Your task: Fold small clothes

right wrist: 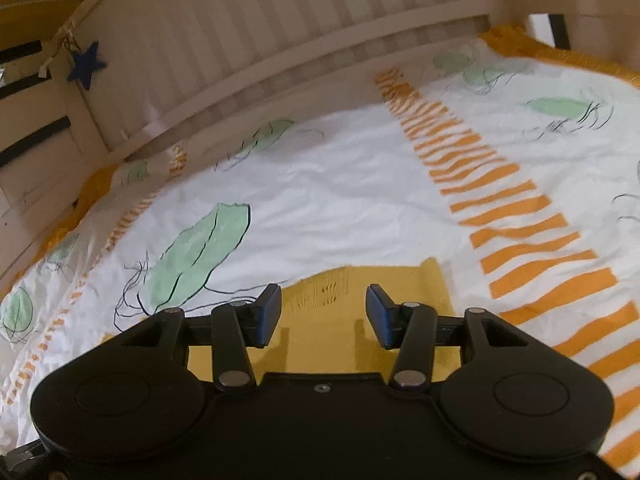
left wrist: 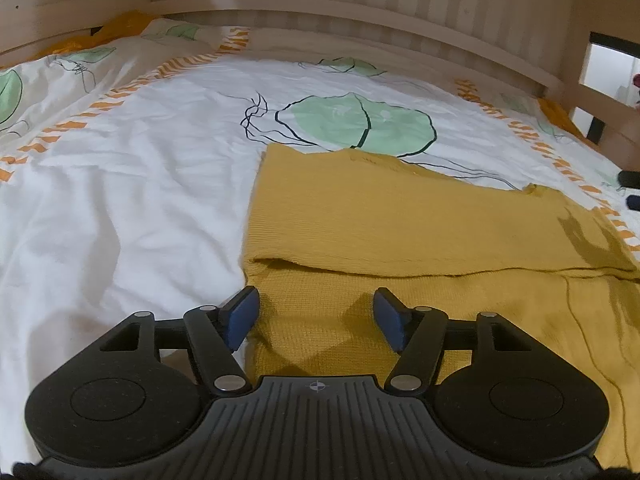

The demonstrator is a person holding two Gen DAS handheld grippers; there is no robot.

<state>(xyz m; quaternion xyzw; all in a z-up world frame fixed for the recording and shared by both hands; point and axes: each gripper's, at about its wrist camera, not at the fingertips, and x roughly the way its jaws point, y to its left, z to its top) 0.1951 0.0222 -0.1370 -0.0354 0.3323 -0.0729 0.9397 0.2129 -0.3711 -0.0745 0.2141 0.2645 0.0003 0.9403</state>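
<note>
Bed cover [left wrist: 132, 184]: white, printed with green leaves and orange striped bands; spread over the whole bed; the largest thing in both views.
Bed rail [left wrist: 360, 12]: pale slatted wood along the far edge of the cover.
Garment [left wrist: 400, 220]: one mustard-yellow knit piece, lying flat on the cover. An upper layer is folded over a lower one, its edge running crosswise just ahead of the left gripper.
Left gripper [left wrist: 316, 320]: jaws apart, nothing between them, poised over the garment's near left part; contact cannot be judged.
Right gripper [right wrist: 323, 312]: jaws apart, empty, above a yellow corner of the garment [right wrist: 384, 292].
Count: one garment, two grippers.
Left view only: the full fold line.
Right view only: a dark blue star [right wrist: 87, 64] on the rail.
</note>
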